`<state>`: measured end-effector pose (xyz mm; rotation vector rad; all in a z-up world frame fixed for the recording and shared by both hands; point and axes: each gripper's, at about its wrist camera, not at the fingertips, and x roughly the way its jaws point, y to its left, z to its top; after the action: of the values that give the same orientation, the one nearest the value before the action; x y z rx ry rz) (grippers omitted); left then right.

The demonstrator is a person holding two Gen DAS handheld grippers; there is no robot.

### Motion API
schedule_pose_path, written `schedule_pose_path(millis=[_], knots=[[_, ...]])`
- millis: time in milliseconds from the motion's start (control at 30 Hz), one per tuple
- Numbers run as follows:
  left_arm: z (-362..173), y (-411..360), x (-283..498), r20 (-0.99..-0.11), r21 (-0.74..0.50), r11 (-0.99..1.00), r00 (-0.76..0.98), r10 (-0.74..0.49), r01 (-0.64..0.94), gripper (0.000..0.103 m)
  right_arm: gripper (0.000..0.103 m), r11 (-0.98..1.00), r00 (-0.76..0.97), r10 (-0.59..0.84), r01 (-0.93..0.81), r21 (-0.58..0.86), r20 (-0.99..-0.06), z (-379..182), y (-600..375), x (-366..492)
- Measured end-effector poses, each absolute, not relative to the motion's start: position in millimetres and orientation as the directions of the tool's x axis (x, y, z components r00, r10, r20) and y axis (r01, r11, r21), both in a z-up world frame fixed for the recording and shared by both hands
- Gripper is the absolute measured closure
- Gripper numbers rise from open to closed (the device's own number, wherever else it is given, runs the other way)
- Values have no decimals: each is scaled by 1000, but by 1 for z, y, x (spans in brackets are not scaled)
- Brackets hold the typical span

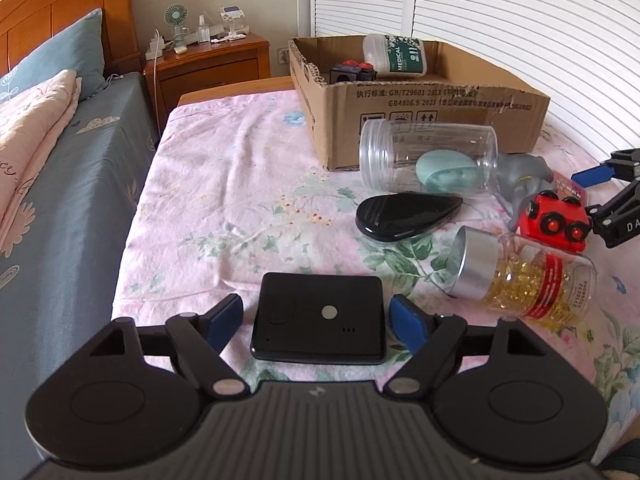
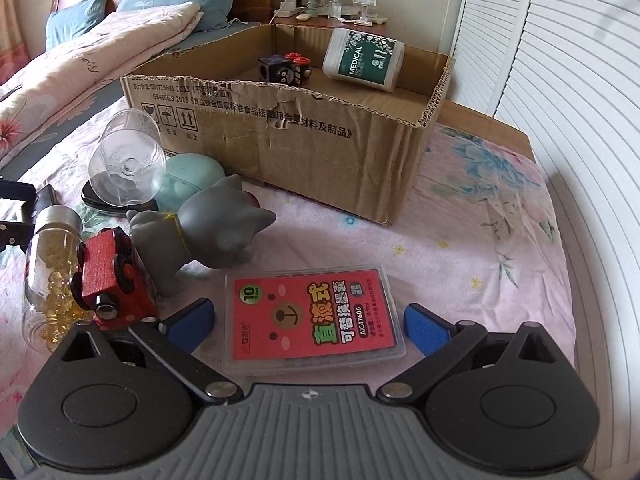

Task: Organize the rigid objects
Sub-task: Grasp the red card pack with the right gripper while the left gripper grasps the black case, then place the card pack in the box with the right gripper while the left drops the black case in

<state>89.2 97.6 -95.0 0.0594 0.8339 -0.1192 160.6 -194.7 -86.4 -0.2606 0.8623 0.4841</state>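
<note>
The left gripper (image 1: pixel 316 314) is sitting low over the floral cloth (image 1: pixel 224 200) with its jaws spread wide, the black rectangular device (image 1: pixel 320 322) lying flat between the blue fingertips (image 1: pixel 226 314) with a visible gap on each side; nothing is being gripped, and the straddle suggests a side-on pinch is being lined up. Further right, loose items are lying clustered just in front of the cardboard box (image 1: pixel 420 128): a clear jar (image 1: pixel 428 156) on its side, a black teardrop case (image 1: pixel 408 216), a capsule bottle (image 1: pixel 520 276) with silver cap, also toppled, and a red toy car (image 1: pixel 554 226). The box is already holding a white medical container (image 1: pixel 394 56) and a small dark toy (image 1: pixel 352 72), so it is judged to be the collection point. The right gripper (image 2: pixel 310 320) is likewise standing open, bracketing a red-labelled refill case (image 2: pixel 316 318) flat on the cloth, untouched by either pad, with a grey cat figurine (image 2: pixel 212 236) just beyond it.
</note>
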Motion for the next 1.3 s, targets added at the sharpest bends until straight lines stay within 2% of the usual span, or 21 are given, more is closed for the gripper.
schedule_pose_path(millis=[233, 333, 567, 1000, 1300], knots=[[-94, 96, 91, -752, -14, 994, 654, -84, 111, 24, 4, 857, 541, 307, -514, -19, -783, -86, -195, 167], [-93, 96, 92, -753, -17, 993, 651, -90, 117, 33, 10, 857, 540, 309, -514, -16, -783, -84, -194, 166], [-88, 95, 94, -773, -11, 990, 627, -97, 140, 33, 10, 865, 514, 279, -501, -21, -811, -77, -190, 162], [-55, 97, 94, -777, -19, 976, 611, -152, 219, 34, 10, 843, 538, 277, -533, -68, -796, -43, -191, 145], [-6, 85, 118, -718, 28, 954, 670, -189, 299, 33, 10, 829, 571, 329, -556, -60, -752, -3, -189, 146]])
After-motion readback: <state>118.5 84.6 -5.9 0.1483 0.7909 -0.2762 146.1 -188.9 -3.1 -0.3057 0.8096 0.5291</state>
